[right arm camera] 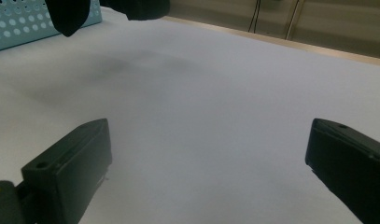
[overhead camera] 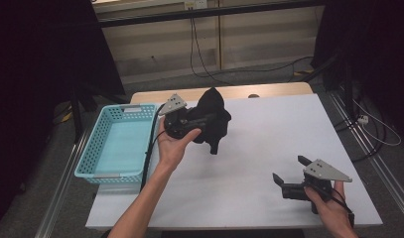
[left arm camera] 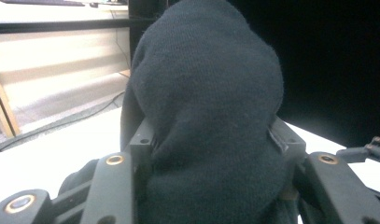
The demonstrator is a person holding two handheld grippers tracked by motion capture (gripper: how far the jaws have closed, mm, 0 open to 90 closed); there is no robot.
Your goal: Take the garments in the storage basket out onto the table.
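Left gripper (overhead camera: 202,121): held up over the far left part of the table, just right of the basket; its jaws are closed around a black knitted garment (overhead camera: 214,116), as is seen close up in the left gripper view, where the cloth (left arm camera: 206,107) bulges out between and above the jaws.
Right gripper (overhead camera: 289,178): held low over the near right of the table; its jaws are spread wide apart and nothing is held between them; in the right gripper view bare table top is seen between them.
Garment position: lifted clear of the table (overhead camera: 269,134); one end is bunched upward, another hangs down below the grip; its shadow is thrown on the white surface.
Basket (overhead camera: 93,148): light blue, perforated, at the left edge of the table; nothing is seen inside it.
Handling, judged: the garment is taken to be light, soft and limp; no breakage is to be feared; sagging and slipping through a thin pinch are the likelier troubles.
Hold, judged: a thick gathered fold near the middle is best taken, so that less cloth dangles; the hanging end could be caught by the free gripper if support is wanted.
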